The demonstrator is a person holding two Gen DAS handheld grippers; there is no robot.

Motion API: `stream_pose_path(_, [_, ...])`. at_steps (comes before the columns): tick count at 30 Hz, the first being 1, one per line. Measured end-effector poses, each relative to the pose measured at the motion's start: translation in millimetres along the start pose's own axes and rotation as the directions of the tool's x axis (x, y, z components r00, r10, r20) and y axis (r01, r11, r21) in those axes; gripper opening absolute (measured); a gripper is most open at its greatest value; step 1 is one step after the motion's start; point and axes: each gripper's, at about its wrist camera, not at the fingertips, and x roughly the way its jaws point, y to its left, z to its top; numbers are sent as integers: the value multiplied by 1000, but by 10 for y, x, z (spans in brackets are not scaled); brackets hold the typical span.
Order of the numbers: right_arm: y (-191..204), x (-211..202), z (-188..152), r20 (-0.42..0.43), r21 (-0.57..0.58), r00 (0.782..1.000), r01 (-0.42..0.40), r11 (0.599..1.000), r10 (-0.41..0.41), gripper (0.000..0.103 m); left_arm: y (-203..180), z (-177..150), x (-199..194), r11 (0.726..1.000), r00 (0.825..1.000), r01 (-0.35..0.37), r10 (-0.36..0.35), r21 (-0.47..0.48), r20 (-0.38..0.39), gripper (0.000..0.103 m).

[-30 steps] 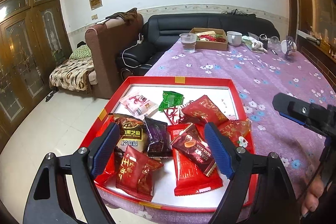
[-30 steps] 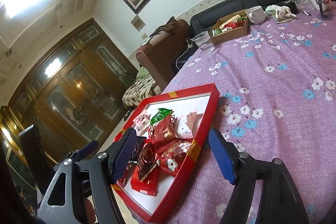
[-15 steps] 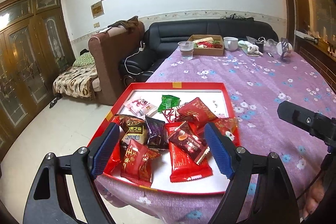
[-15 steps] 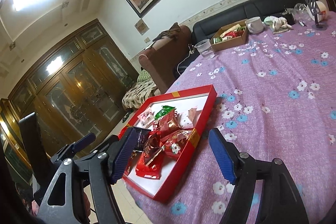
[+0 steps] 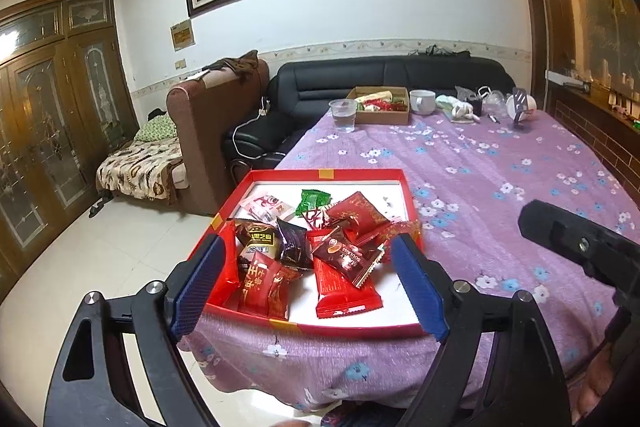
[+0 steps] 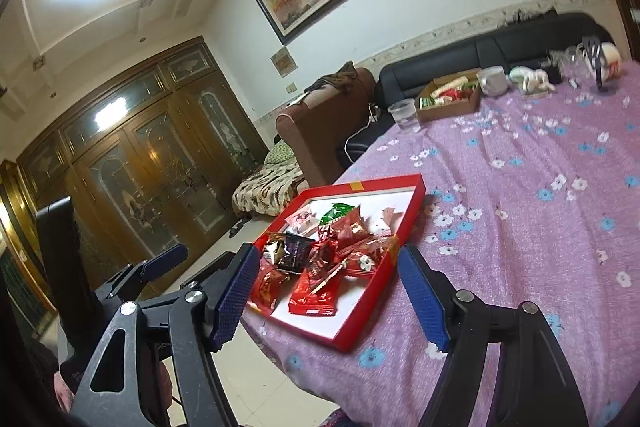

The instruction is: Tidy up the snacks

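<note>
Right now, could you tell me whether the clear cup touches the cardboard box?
Apart: the right wrist view shows purple cloth between the clear cup and cardboard box.

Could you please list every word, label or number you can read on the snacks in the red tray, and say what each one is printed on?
"SOULKISS": dark red wrapper lying on the long red packet.
"王": large gold character on the red packet at the tray's near edge; the rest is illegible.
Brown and gold packet: yellow label with dark characters, too blurred to read.
Pink packet, green packet and the other red wrappers: print too small to read.
</note>
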Motion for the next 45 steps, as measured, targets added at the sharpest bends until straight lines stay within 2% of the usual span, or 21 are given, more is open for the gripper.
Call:
stream_pose_path(2, [115,-116,-23,23,-38,999,23,999,-22,80,8,1,-61,1000,1000,-3,3,0,16,89])
stream_pose_path(5, [242,-251,-62,58,-93,997,62,994,-57,81,23,-15,-118,1000,1000,0,0,-7,29,103])
stream_pose_path(9, [324,-351,-117,103,-137,990,110,984,-96,81,31,-34,-153,1000,999,13,-11,-29,43,103])
stream_pose_path(13, [272,-350,-80,111,-122,989,111,986,-98,81,3,-50,-110,1000,999,19,-19,-16,28,103])
stream_pose_path(26, [331,-213,-176,61,-150,994,101,983,-93,81,77,-123,-88,999,1000,16,-15,-40,17,103])
stream_pose_path(45, [384,-94,-218,31,-166,995,99,981,-95,81,198,-160,-39,997,1000,27,-26,-76,5,103])
